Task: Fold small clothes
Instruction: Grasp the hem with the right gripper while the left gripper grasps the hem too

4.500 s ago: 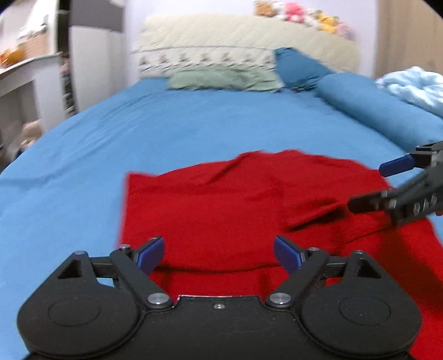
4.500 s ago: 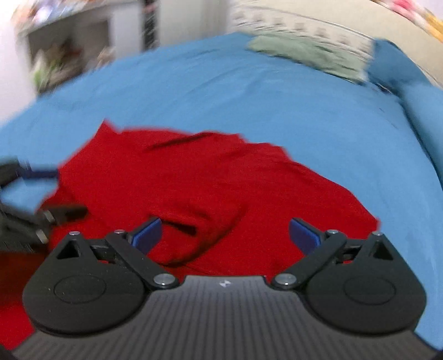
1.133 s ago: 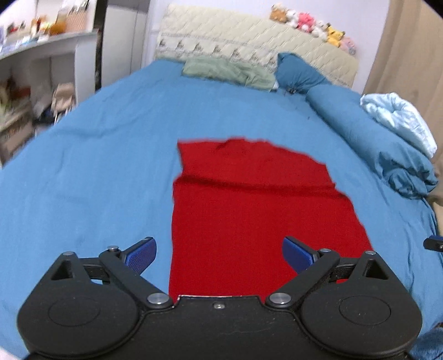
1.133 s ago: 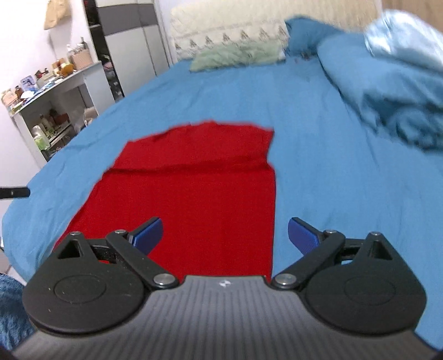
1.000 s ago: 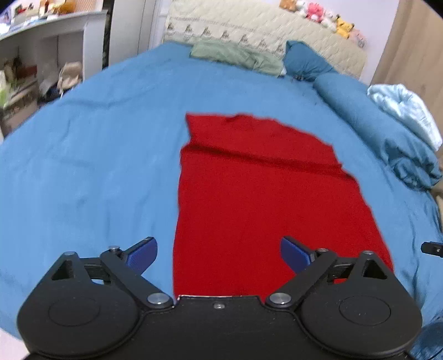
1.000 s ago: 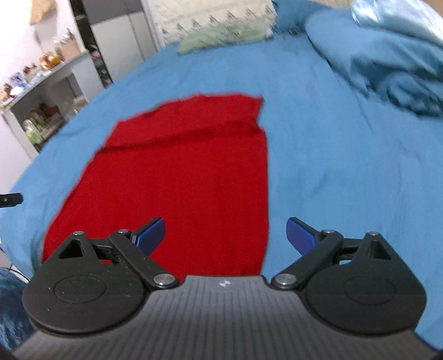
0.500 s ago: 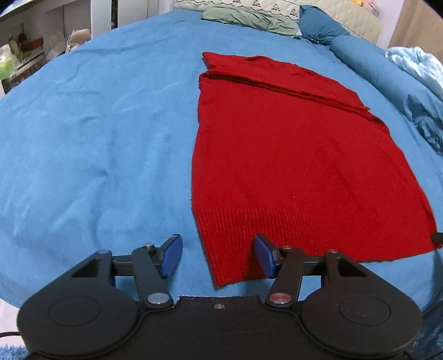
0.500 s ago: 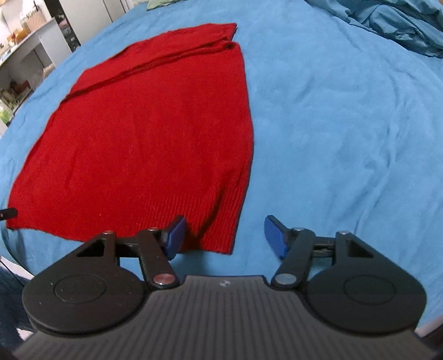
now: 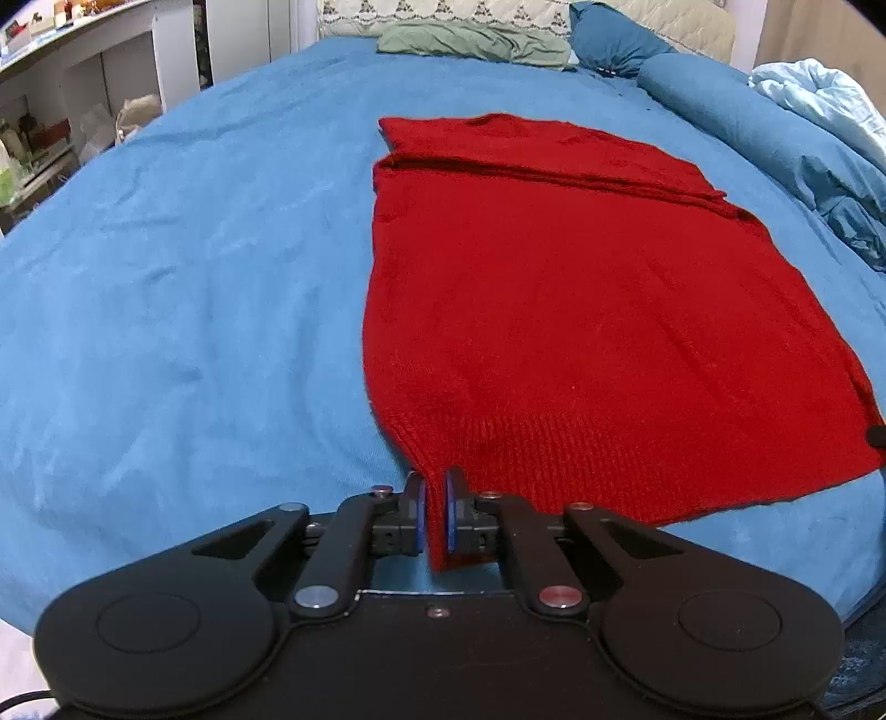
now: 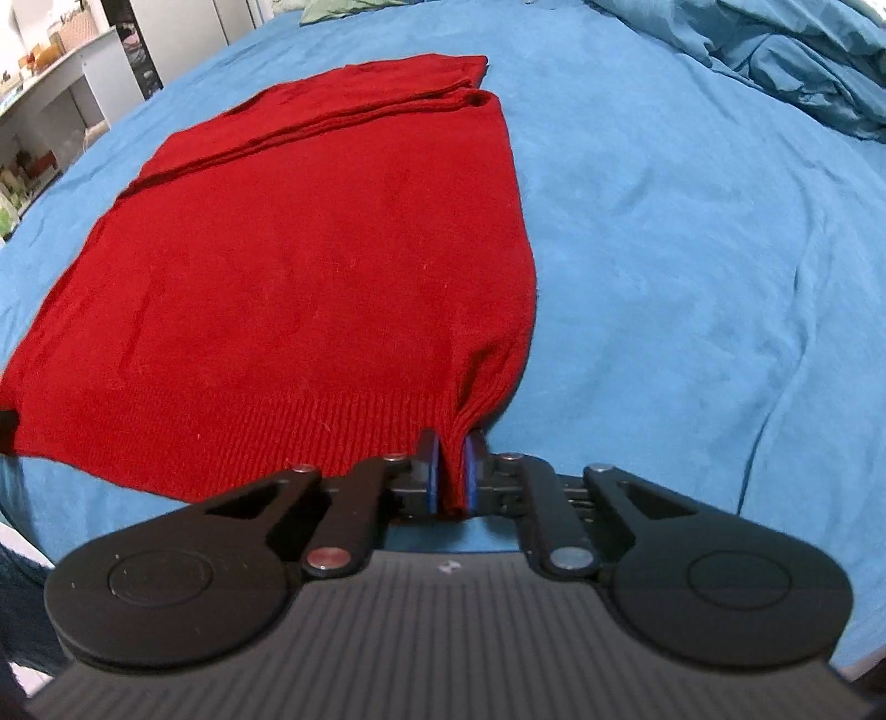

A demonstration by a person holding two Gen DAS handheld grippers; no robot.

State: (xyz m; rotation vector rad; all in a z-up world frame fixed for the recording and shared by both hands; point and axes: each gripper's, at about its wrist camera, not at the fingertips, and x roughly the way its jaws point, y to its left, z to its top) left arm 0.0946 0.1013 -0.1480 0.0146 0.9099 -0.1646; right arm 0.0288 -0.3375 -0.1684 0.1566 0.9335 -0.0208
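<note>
the red sweater [image 9: 581, 299] lies flat on the blue bed [image 9: 194, 266], spread out in front of me. its far end is folded over, so a thick band of red runs across the top. the near end has a ribbed hem, and that is the end i hold.

my left tongs [image 9: 435, 518] are pinched tight on the near left corner of the hem. the red knit is squeezed between the two blue pads [image 9: 421, 515] and a small bit pokes out below them. my right tongs [image 10: 449, 479] are pinched tight on the near right corner. there the knit bunches up into little folds that run down into the pads [image 10: 434, 476]. between the two corners the hem lies on the bed in a soft curve.

the sheet around the sweater is blue with some small wrinkles. a rumpled blue blanket [image 10: 775, 50] sits off to the right side of the bed. in the left view a light blue bundle [image 9: 825, 94] lies on top of it, well apart from the sweater. at the far end of the bed are a green pillow [image 9: 476, 41], a dark blue pillow [image 9: 614, 33] just beside it, and a pale padded headboard [image 9: 443, 11] behind them. to the left of the bed stands a white shelf [image 9: 66, 50] with small things on it that i cannot make out.
</note>
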